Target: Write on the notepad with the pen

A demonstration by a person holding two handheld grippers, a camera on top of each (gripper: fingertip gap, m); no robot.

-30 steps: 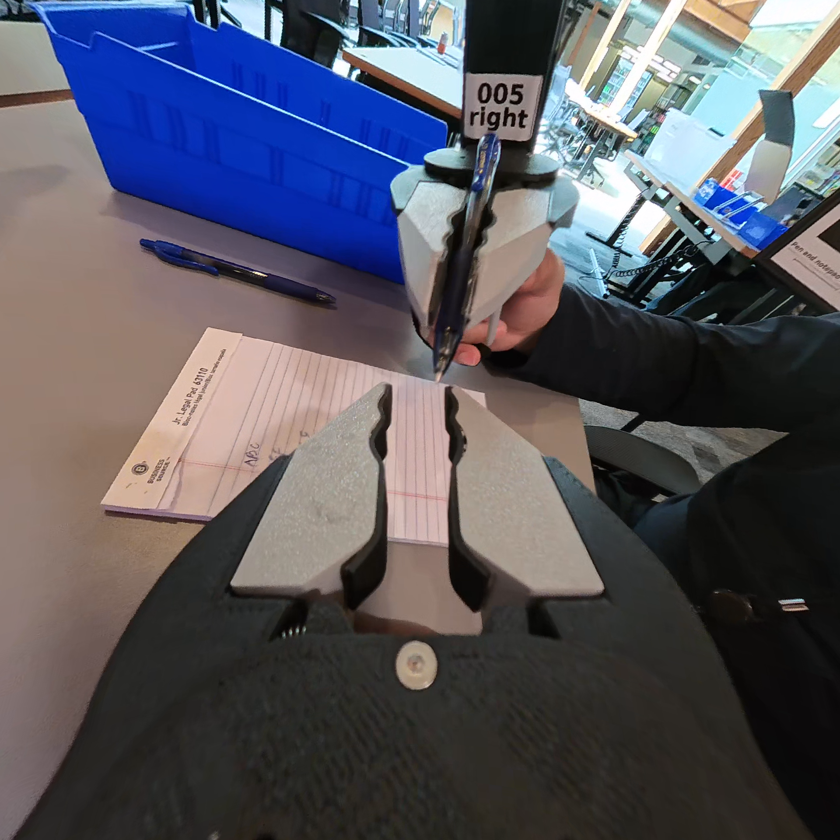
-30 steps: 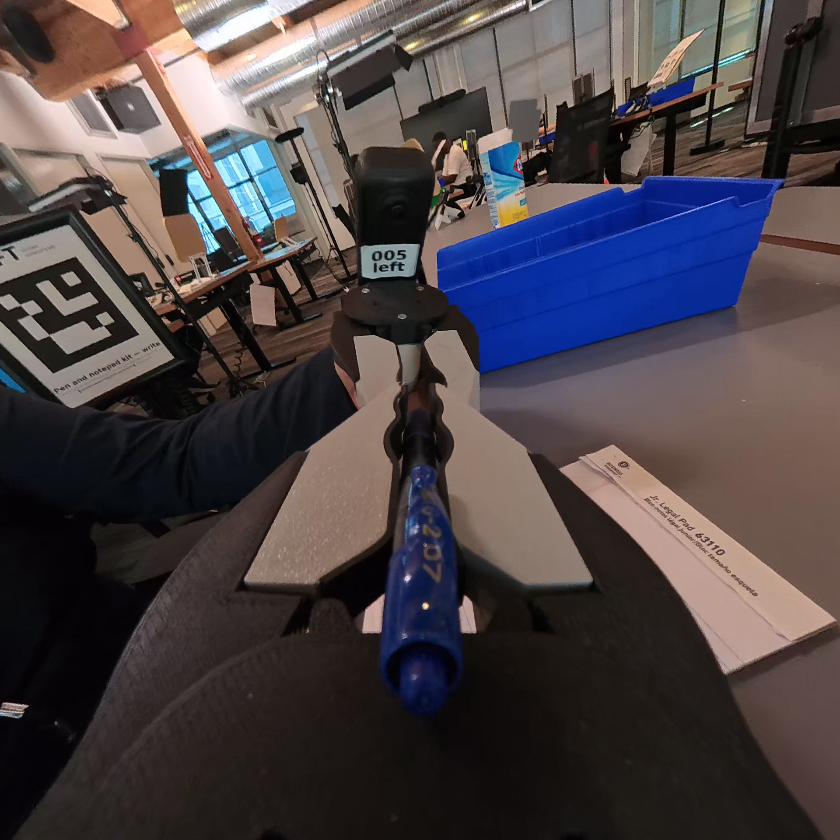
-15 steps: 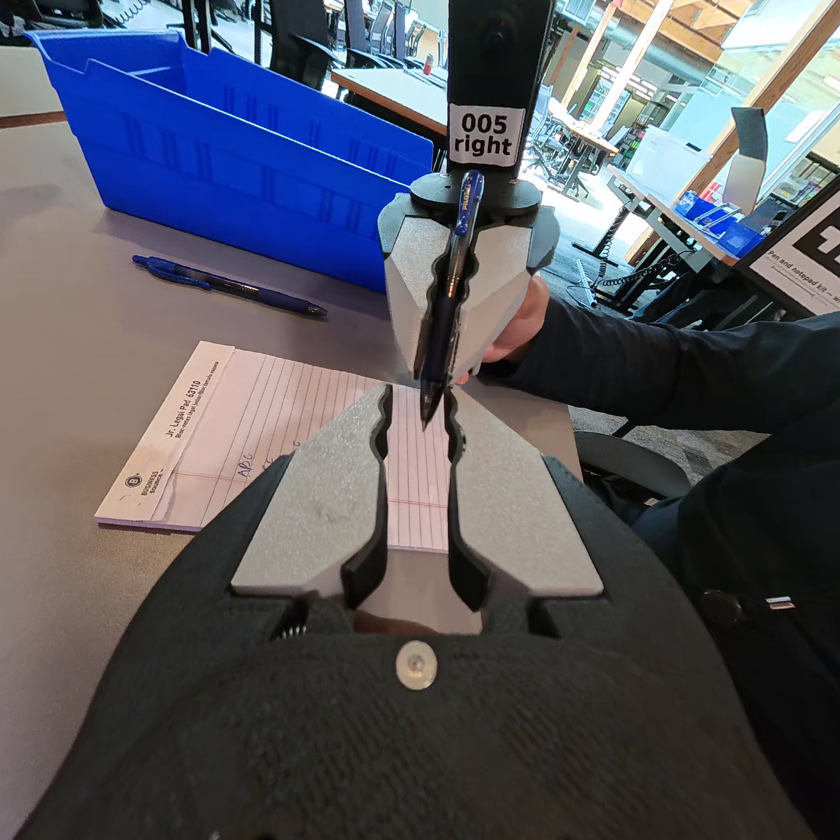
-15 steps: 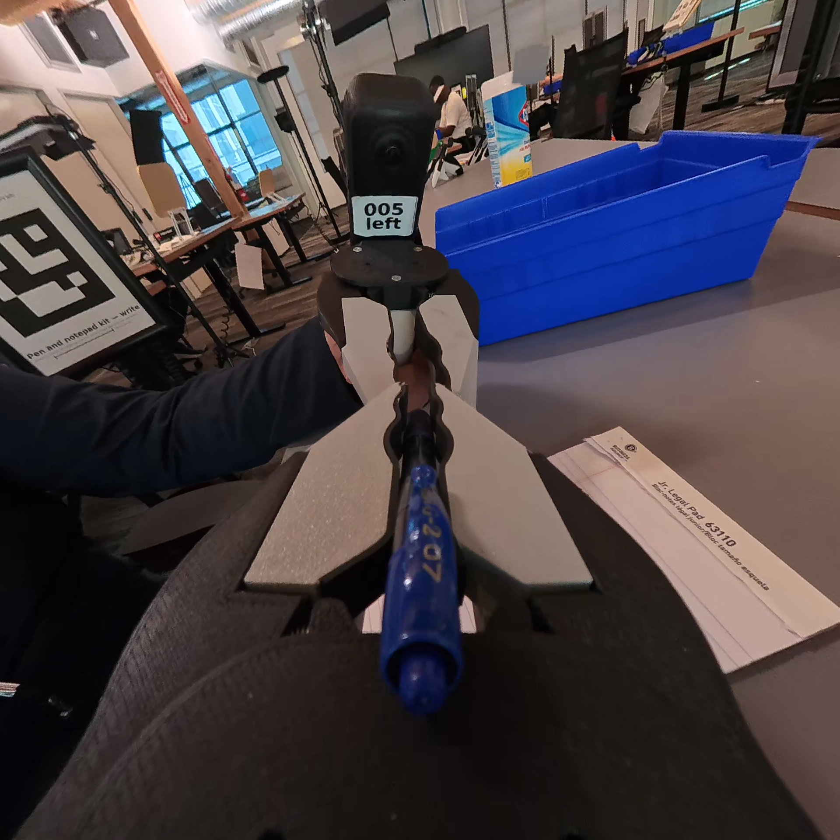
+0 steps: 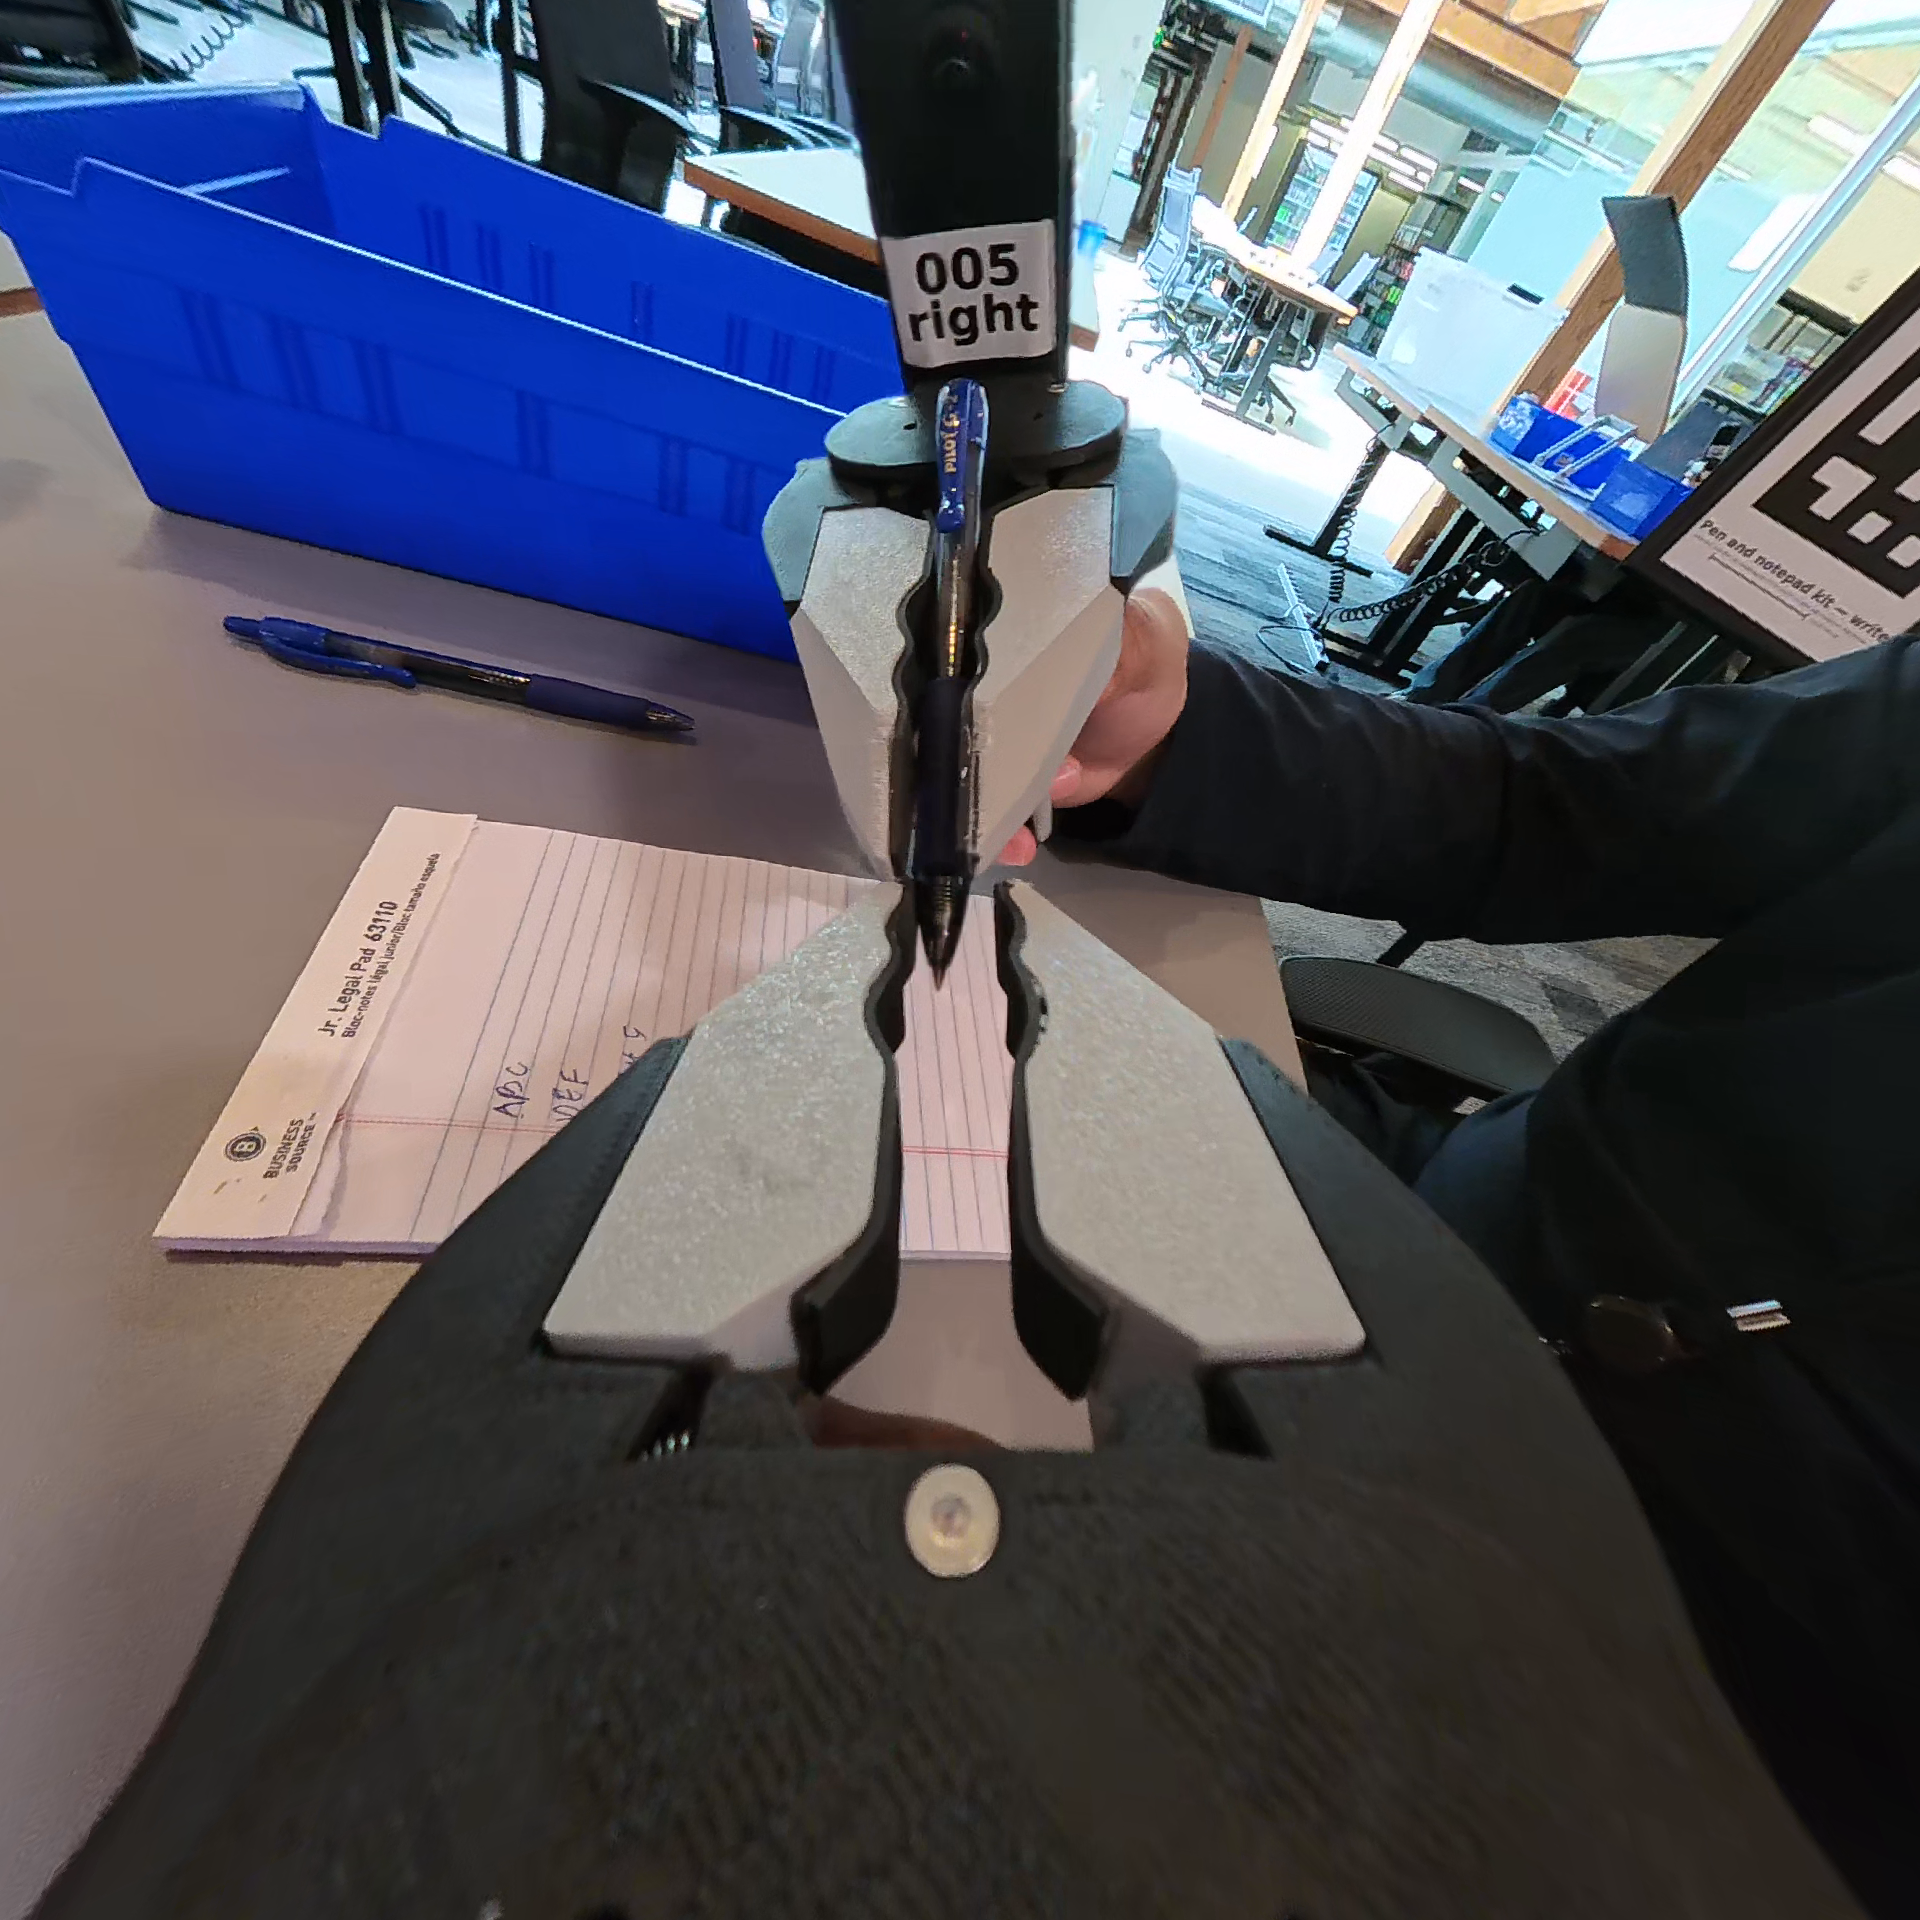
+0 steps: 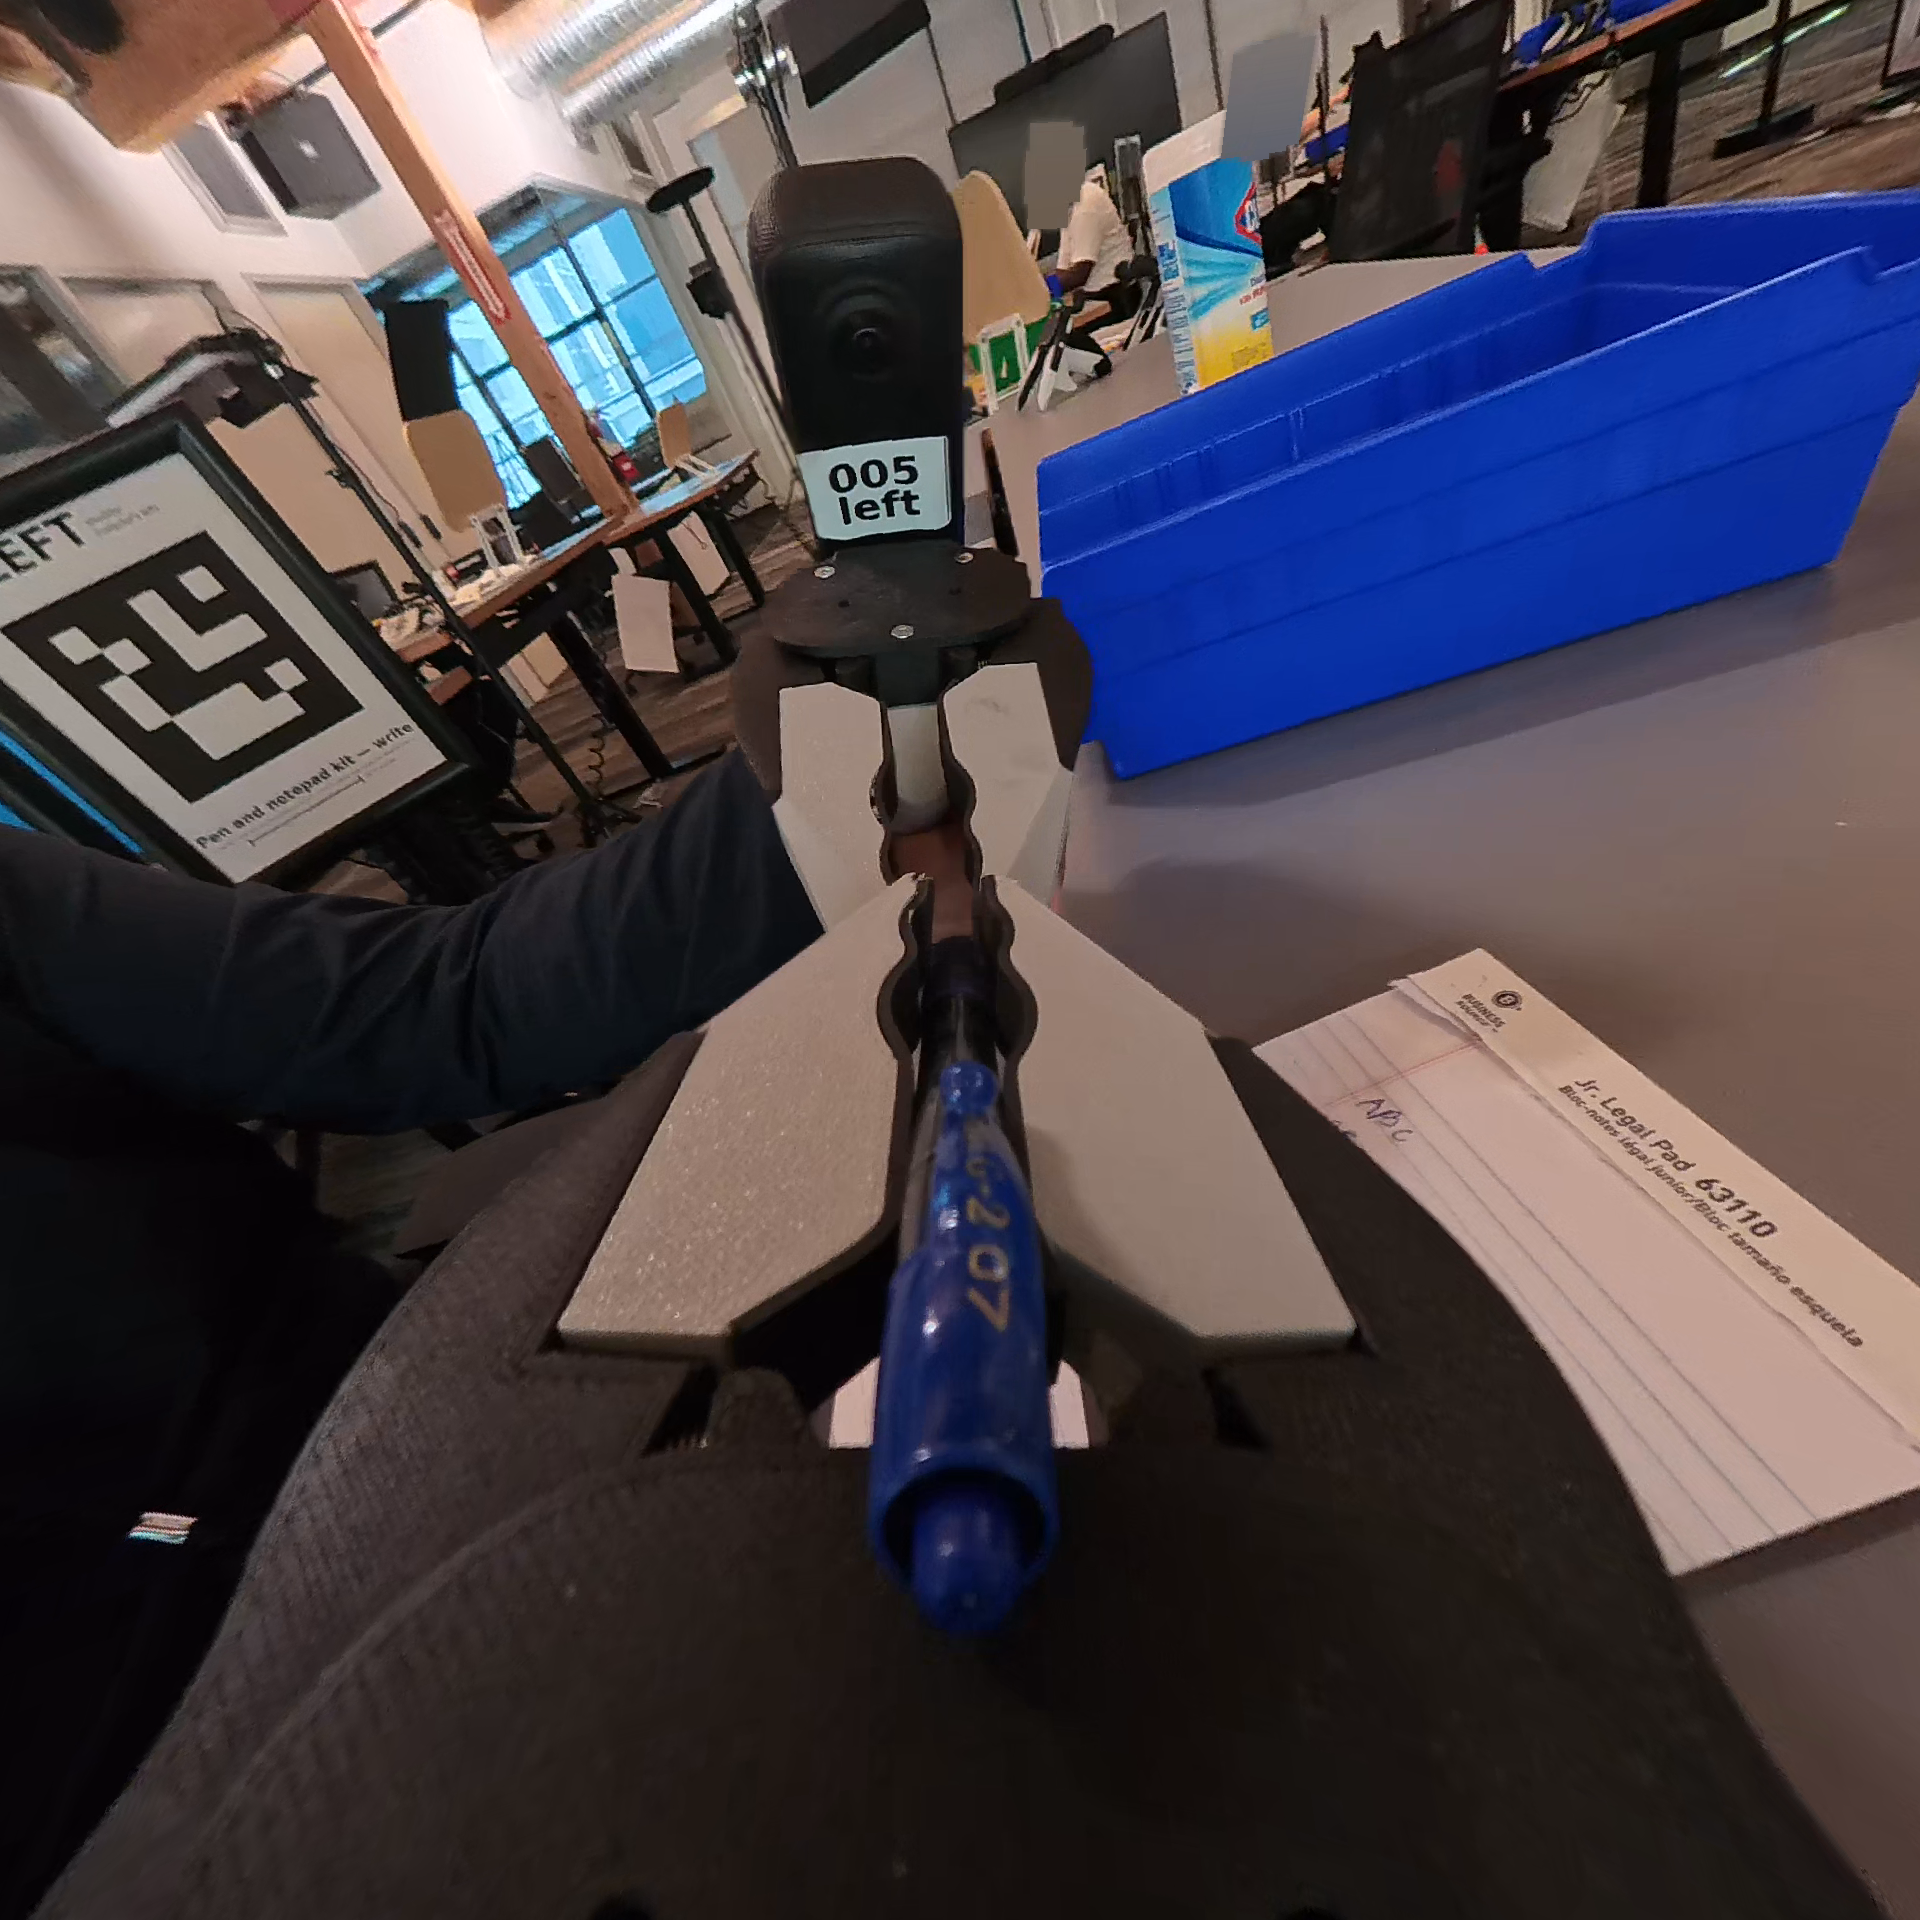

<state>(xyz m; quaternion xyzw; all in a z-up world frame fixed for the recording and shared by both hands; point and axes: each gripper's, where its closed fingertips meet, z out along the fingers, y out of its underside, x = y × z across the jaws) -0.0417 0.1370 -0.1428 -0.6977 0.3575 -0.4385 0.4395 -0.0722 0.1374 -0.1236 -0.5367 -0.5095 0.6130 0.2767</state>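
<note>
Two claws face each other over the white ruled legal pad (image 5: 582, 1039), which lies flat on the grey counter (image 5: 156, 831). The right claw (image 5: 935, 873) is clamped on a blue retractable pen (image 5: 940, 748), held close to upright with its tip down over the pad's near half, toward the edge farthest from the pad's printed header strip; whether the tip touches paper I cannot tell. The left claw (image 5: 948, 935) holds nothing, its jaws a narrow gap apart on either side of the pen tip, so the writing stroke falls to the right claw.
</note>
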